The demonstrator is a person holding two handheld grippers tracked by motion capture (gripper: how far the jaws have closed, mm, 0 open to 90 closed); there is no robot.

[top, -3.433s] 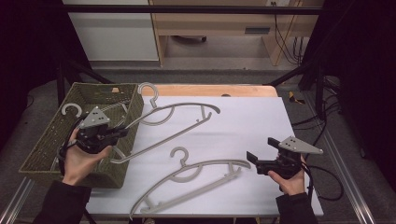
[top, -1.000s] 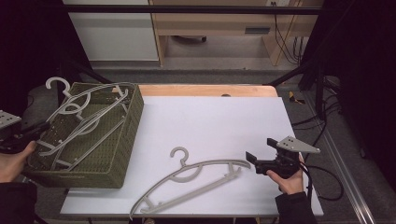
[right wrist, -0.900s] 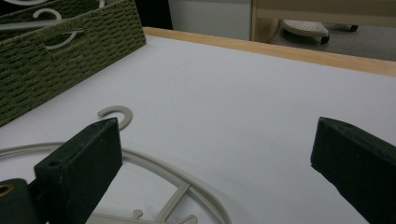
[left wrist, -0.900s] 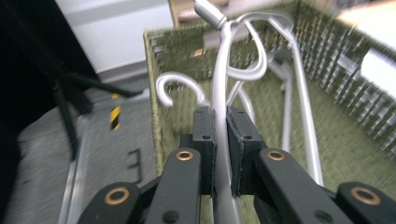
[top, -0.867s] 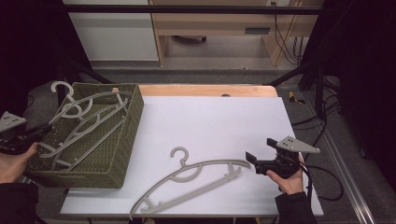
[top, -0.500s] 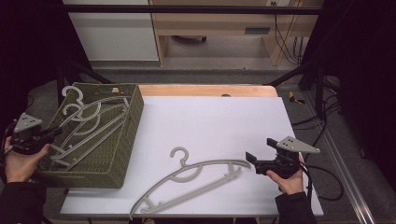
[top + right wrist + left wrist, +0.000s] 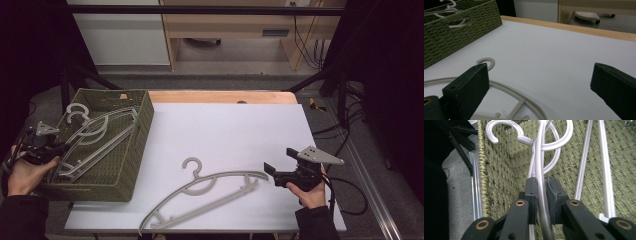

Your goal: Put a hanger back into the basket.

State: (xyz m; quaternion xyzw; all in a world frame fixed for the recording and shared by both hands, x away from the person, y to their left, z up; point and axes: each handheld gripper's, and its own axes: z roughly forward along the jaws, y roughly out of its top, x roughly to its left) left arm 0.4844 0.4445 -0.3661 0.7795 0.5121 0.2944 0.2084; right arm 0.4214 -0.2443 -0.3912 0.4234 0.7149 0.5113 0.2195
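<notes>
Your left claw [image 7: 541, 197] pinches a hanger [image 7: 541, 170] low inside the basket [image 7: 135, 150], ready to drop it; your right claw [image 7: 539, 87] gapes wide, empty, facing the tabletop hanger [image 7: 210, 192].

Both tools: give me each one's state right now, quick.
Left tool: closed on a hanger inside the green basket.
Right tool: open, holding nothing, above the table.
</notes>
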